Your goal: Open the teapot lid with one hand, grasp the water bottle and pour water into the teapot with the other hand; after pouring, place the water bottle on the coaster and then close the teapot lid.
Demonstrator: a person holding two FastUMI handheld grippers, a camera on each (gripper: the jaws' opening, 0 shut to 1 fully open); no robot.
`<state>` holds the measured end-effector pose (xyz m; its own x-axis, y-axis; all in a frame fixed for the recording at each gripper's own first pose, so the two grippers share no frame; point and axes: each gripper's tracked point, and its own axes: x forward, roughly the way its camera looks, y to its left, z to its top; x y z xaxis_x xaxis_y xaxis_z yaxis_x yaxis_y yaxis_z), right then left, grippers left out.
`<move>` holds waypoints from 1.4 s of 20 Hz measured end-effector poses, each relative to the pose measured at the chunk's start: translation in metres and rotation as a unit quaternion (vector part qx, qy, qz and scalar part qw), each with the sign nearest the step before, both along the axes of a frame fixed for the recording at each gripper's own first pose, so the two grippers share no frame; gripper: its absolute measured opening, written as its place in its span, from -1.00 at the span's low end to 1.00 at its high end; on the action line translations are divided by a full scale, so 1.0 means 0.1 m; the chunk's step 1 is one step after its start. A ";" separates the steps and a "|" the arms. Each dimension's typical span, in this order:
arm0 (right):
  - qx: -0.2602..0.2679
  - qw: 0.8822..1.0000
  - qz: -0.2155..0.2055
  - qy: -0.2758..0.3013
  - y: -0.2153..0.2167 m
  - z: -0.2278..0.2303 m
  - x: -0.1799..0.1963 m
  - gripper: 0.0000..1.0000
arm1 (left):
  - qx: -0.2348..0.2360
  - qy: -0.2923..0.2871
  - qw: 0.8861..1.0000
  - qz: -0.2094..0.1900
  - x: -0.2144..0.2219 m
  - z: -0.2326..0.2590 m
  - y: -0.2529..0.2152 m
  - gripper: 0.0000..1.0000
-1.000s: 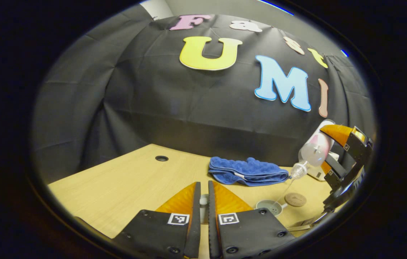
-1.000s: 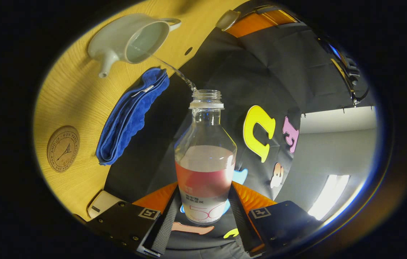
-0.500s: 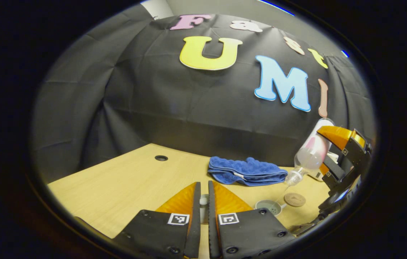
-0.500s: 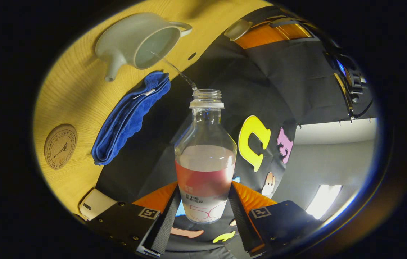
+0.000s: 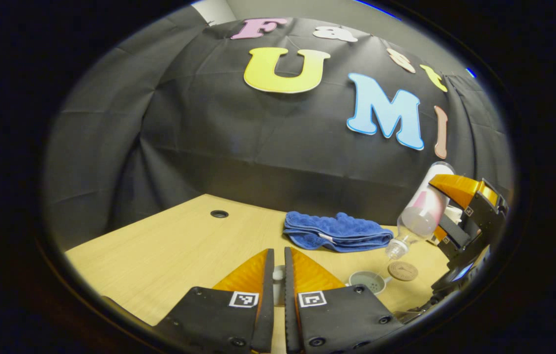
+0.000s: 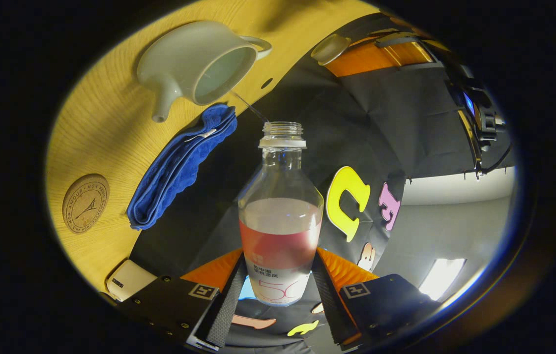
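Bench (image 5: 169,250): wooden, carrying the cloth, teapot and coaster.

Cloth (image 6: 179,162): blue, folded, lying just beside the teapot.

Water bottle (image 6: 280,216): uncapped, being held tilted above the teapot by the right tool (image 6: 278,290), whose two fingers are clamping its labelled lower body. Roughly half its water is remaining; a thin stream is running from the neck into the pot. To pour well, judged: keep the neck over the opening and right the bottle slowly.

Teapot (image 6: 194,61): pale, lid off, standing on the bench and taking in water.

Coaster (image 6: 86,202): round, cork-like, lying bare and waiting for the bottle.

Lid (image 5: 278,275): being gripped by its knob between the nearly closed fingers of the left tool (image 5: 278,282), near the pot.
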<state>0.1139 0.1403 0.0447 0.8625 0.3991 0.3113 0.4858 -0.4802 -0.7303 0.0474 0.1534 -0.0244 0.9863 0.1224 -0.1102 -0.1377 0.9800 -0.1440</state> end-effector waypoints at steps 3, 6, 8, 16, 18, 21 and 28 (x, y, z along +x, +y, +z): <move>-0.002 1.000 0.002 0.004 0.01 -0.01 0.03 0.53 | 0.000 0.001 1.000 0.000 0.00 -0.01 0.00 -0.68; 0.006 1.000 0.000 0.015 -0.02 -0.06 0.04 0.53 | 0.001 0.003 1.000 0.001 0.01 -0.03 0.00 -0.68; 0.026 0.999 -0.001 0.033 -0.06 -0.11 0.06 0.53 | 0.001 0.003 1.000 0.003 0.00 -0.03 0.01 -0.70; 0.298 0.933 0.005 0.203 -0.29 -0.35 0.13 0.53 | 0.003 0.008 1.000 0.002 0.02 -0.07 -0.01 -0.68; 0.408 0.873 0.009 0.266 -0.35 -0.47 0.18 0.53 | 0.001 0.008 1.000 0.002 0.02 -0.06 0.00 -0.69; 0.539 0.776 0.013 0.328 -0.44 -0.59 0.20 0.54 | 0.002 0.010 1.000 0.002 0.02 -0.08 -0.01 -0.68; 0.720 0.543 0.031 0.431 -0.48 -0.88 0.29 0.55 | 0.004 0.015 1.000 -0.001 0.03 -0.11 -0.05 -0.68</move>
